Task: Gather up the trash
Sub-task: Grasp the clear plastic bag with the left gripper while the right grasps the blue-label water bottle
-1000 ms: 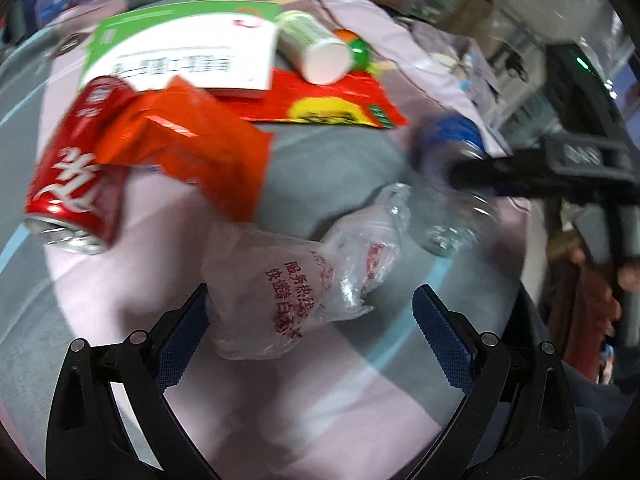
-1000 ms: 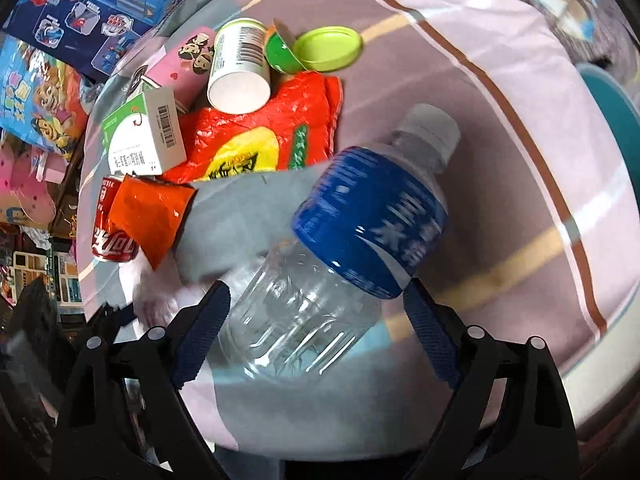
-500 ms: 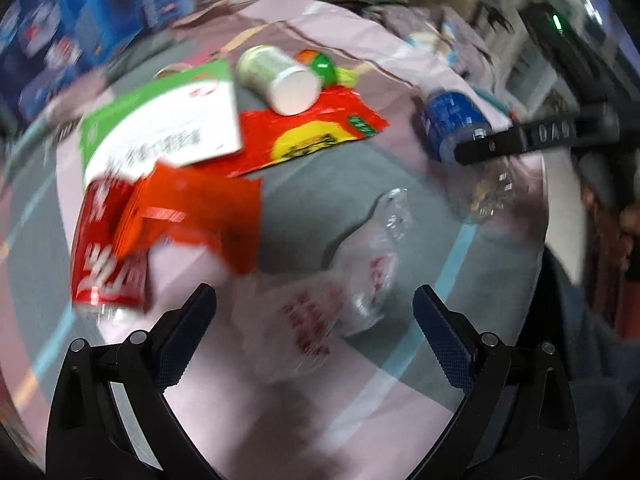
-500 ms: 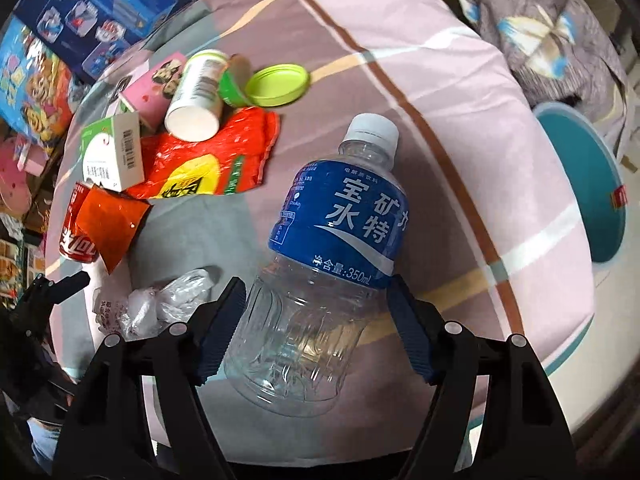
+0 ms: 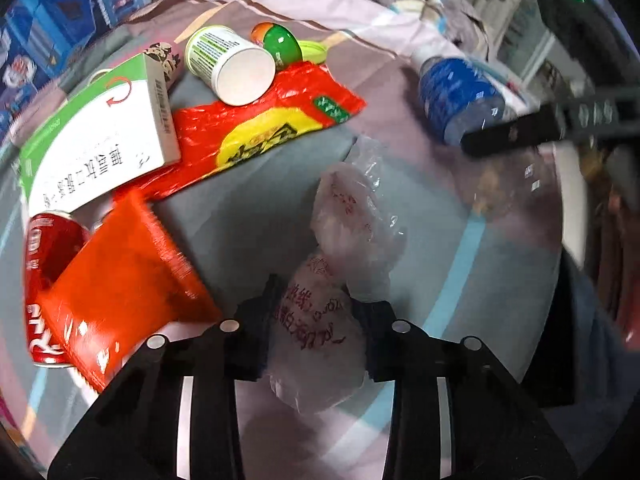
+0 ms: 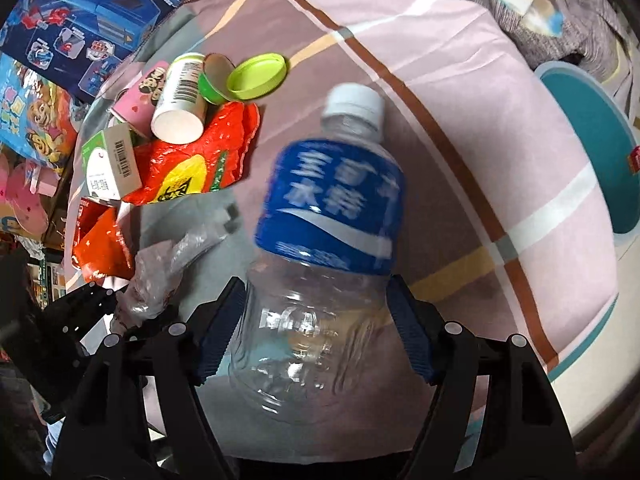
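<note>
Two items are in hand; nothing is seen deposited. Item one: a crumpled clear plastic bag (image 5: 332, 280) with red print, pinched between the fingers of the left gripper (image 5: 316, 320), which are closed on its lower part, the loose upper part trailing toward 12 o'clock over the bedsheet (image 5: 256, 216). Item two: an empty clear water bottle (image 6: 320, 264) with blue label and white cap, clamped at its lower body by the fingers of the right gripper (image 6: 316, 320), cap pointing to 12 o'clock; whether it is lifted or resting on the sheet cannot be told. Items left uncollected, all lying on the bedsheet at 10 to 12 o'clock of the left wrist view: a red soda can (image 5: 44, 280), overlapped by an orange wrapper (image 5: 124, 288); a green-and-white carton (image 5: 100, 144); a red-and-yellow snack packet (image 5: 256, 128) under the carton's edge; a white-and-green paper cup (image 5: 232, 64) on its side, touching the packet; a green capsule (image 5: 280, 40) and a green lid (image 6: 258, 76) just beside the cup; a pink carton (image 6: 136, 100) behind the cup. A teal bin (image 6: 592, 160) is seen at 3 o'clock of the right wrist view, beyond the bed's edge, and is judged the likely receptacle; its contents are not visible. By this count the task is judged at an early stage: two pieces gripped, eight or so remaining, no drop-off shown.
</note>
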Motion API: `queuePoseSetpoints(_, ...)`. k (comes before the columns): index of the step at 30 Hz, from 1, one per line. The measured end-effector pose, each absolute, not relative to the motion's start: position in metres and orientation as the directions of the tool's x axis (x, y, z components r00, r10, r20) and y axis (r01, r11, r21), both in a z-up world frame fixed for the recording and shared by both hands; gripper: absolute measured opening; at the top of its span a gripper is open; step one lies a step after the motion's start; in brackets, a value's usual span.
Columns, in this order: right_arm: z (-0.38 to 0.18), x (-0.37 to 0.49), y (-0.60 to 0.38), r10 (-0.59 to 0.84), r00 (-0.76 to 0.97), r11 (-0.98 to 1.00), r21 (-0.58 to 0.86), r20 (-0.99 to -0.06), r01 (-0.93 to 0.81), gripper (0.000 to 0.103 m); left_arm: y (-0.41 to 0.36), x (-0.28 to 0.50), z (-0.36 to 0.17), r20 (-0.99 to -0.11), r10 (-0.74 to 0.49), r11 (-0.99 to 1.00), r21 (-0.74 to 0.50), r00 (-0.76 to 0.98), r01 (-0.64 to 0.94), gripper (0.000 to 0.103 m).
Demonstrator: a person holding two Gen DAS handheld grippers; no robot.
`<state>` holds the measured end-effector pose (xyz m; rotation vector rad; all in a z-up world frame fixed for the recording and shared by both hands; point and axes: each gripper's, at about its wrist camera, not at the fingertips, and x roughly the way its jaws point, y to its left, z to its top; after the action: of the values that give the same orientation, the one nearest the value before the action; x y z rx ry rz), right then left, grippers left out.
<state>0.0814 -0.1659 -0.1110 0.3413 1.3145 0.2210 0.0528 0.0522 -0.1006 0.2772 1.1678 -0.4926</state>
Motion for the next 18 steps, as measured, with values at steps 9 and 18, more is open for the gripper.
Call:
queuePoseSetpoints(9, -0.112, 0.092, -0.175, 0.403, 0.311, 0.901, 0.433, -0.861, 0.032, 0.062, 0.03, 0.065, -0.09, -0.911, -0.287, 0.895, -0.146, 0.295, 0.421, 0.028)
queuePoseSetpoints(18, -0.094, 0.089, -0.227, 0.471, 0.385, 0.844, 0.533, -0.794, 0.066, 0.062, 0.011, 0.082, -0.051, -0.882, -0.339, 0.905, -0.211, 0.328, 0.368, 0.028)
